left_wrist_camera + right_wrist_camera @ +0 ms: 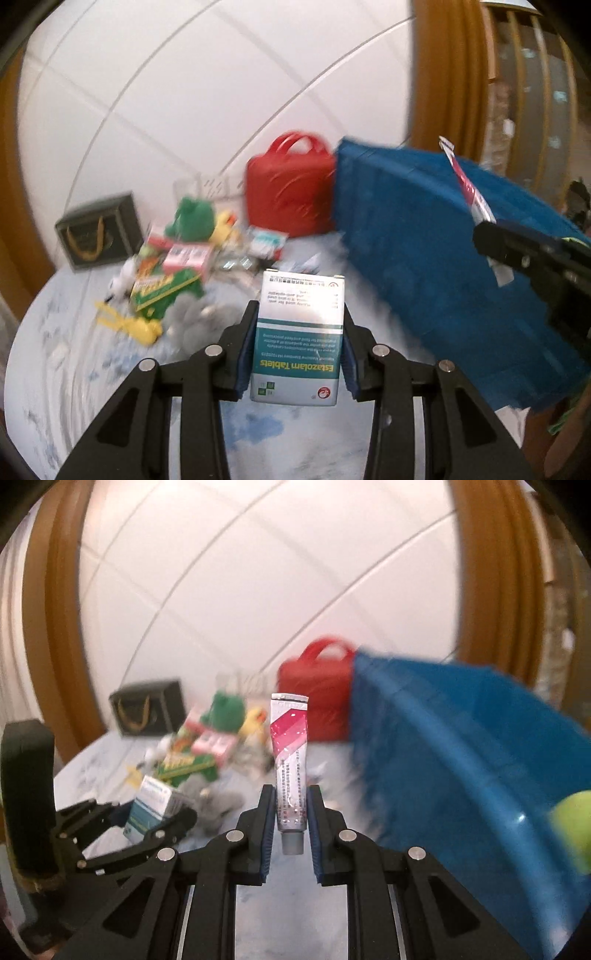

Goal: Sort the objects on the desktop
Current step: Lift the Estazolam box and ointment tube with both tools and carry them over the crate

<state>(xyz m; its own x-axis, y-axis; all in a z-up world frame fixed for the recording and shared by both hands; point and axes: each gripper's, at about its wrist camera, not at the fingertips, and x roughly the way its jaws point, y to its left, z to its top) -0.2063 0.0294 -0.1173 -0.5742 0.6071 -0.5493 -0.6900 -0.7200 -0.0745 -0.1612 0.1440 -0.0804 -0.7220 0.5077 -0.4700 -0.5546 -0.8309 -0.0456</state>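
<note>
My left gripper (pixel 300 314) is shut on a white and teal Estazolam Tablets box (pixel 300 332), held above the table; it also shows in the right wrist view (pixel 147 808). My right gripper (pixel 290 794) is shut on a pink and white tube (pixel 290 760), cap end toward the camera; the tube also shows in the left wrist view (pixel 467 184) in front of the blue bin. A blue plastic bin (pixel 424 258) stands at the right, also in the right wrist view (pixel 461 757), with a green ball (pixel 572 830) inside.
A red case with handles (pixel 291 192) stands behind next to the bin. A dark gift bag (pixel 99 232) stands at back left. A pile of items lies between: green plush (pixel 194 218), green box (pixel 162 291), pink box (pixel 186 258), yellow toy (pixel 136 325), grey plush (pixel 199 321).
</note>
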